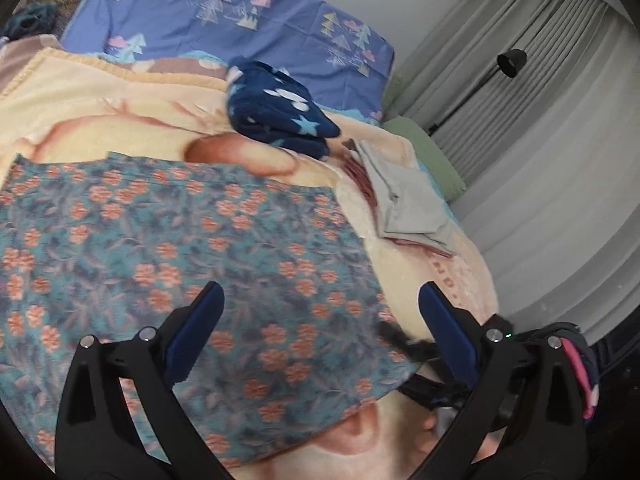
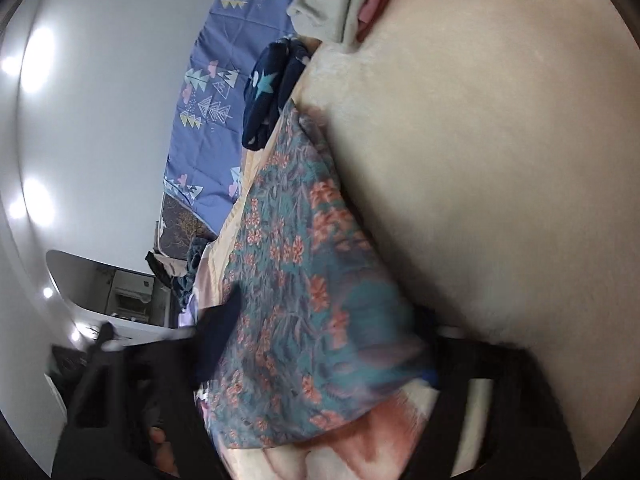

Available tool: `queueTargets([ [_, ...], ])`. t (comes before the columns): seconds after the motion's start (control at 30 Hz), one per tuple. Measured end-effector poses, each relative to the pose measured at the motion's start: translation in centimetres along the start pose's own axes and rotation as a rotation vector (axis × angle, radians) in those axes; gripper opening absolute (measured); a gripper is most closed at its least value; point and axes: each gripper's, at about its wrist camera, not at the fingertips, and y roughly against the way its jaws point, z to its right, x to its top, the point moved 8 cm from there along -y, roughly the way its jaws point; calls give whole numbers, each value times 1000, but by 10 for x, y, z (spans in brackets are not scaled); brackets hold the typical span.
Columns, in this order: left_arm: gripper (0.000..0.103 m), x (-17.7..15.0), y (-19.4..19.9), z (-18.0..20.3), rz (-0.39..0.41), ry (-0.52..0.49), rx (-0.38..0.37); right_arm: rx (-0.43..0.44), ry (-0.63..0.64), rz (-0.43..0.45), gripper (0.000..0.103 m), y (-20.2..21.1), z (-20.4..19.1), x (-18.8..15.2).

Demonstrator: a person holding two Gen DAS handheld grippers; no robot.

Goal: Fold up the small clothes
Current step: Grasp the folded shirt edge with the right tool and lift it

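A teal floral garment (image 1: 180, 248) with orange flowers lies spread flat on the cream blanket (image 1: 120, 120). My left gripper (image 1: 320, 312) hovers open above its right part, holding nothing. In the right wrist view the same floral garment (image 2: 304, 300) shows edge-on, its near corner lying between my right gripper's (image 2: 320, 344) wide-apart fingers; the view is blurred and tilted. The right gripper also shows in the left wrist view (image 1: 424, 364) at the garment's right edge. A folded grey garment (image 1: 404, 200) over a pink one lies to the right.
A folded navy star-print fleece (image 1: 276, 112) lies behind the floral garment. A blue patterned duvet (image 1: 224, 20) is at the bed's head, a green pillow (image 1: 432, 156) at the right edge. Grey curtains (image 1: 540, 160) and a black lamp (image 1: 512, 62) stand beyond the bed.
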Motion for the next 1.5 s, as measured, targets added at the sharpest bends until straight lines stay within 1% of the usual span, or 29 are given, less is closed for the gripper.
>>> queueTargets([
  [0.03, 99, 2, -5, 7, -12, -11, -5, -7, 8, 5, 27, -3, 4, -1],
  [0.07, 99, 3, -9, 13, -17, -27, -2, -8, 13, 14, 17, -6, 8, -1],
  [0.1, 99, 5, -13, 19, -22, -46, 3, -7, 24, 28, 13, -6, 10, 0],
  [0.17, 99, 9, -26, 29, -44, -79, 20, -30, 115, 73, 11, -3, 5, -1],
  [0.2, 99, 10, -31, 33, -57, -83, 21, -61, 192, 100, 11, -1, -1, -4],
  [0.3, 99, 16, -58, 42, -152, -82, 9, -139, 378, 157, 10, -2, -18, -10],
  [0.33, 99, 18, -70, 44, -193, -74, 16, -154, 441, 172, 10, -2, -26, -13],
  [0.4, 99, 22, -86, 43, -239, -77, 37, -178, 546, 200, 10, -3, -40, -20],
  [0.5, 99, 27, -112, 40, -296, -94, 86, -193, 638, 213, 10, -8, -50, -27],
  [0.63, 99, 28, -143, 40, -382, -115, 116, -191, 660, 207, 10, -14, -52, -27],
  [0.7, 99, 23, -164, 47, -456, -196, 167, -179, 643, 203, 10, -16, -49, -24],
  [0.73, 99, 19, -175, 50, -492, -257, 213, -175, 634, 201, 10, -13, -47, -25],
  [0.83, 99, 9, -209, 47, -577, -454, 427, -159, 602, 196, 10, -12, -41, -22],
  [0.9, 99, 3, -226, 40, -625, -508, 538, -153, 595, 192, 10, -13, -38, -19],
  [0.93, 99, 0, -237, 36, -647, -554, 602, -149, 593, 192, 10, -13, -38, -18],
  [0.97, 100, -2, -243, 33, -653, -586, 644, -145, 589, 189, 10, -13, -36, -17],
  [1.0, 101, -3, -248, 32, -656, -601, 663, -142, 583, 186, 10, -15, -35, -16],
  [1.07, 99, -3, -253, 36, -636, -636, 676, -130, 564, 177, 10, -16, -32, -13],
  [1.1, 92, -2, -252, 39, -625, -646, 661, -125, 555, 175, 10, -16, -31, -11],
  [1.13, 73, 1, -247, 44, -605, -625, 621, -116, 542, 172, 10, -16, -29, -9],
  [1.17, 44, 6, -243, 45, -575, -589, 605, -111, 534, 171, 10, -15, -28, -7],
  [1.2, 32, 16, -236, 44, -535, -560, 611, -107, 530, 171, 10, -15, -28, -6],
  [1.23, 16, 24, -227, 43, -497, -539, 605, -105, 530, 170, 10, -16, -28, -6],
  [1.27, 13, 29, -223, 41, -484, -514, 587, -104, 532, 170, 10, -15, -24, -5],
  [1.33, 10, 39, -208, 37, -457, -447, 535, -104, 540, 171, 10, -14, -25, -5],
  [1.37, 8, 44, -200, 35, -439, -430, 521, -105, 545, 172, 10, -14, -26, -4],
  [1.43, 7, 51, -186, 36, -399, -397, 490, -108, 558, 175, 10, -13, -28, -3],
  [1.47, 7, 56, -175, 34, -380, -369, 462, -107, 564, 177, 10, -12, -30, -4],
  [1.5, 7, 55, -166, 34, -362, -343, 438, -106, 568, 182, 10, -12, -31, -6],
])
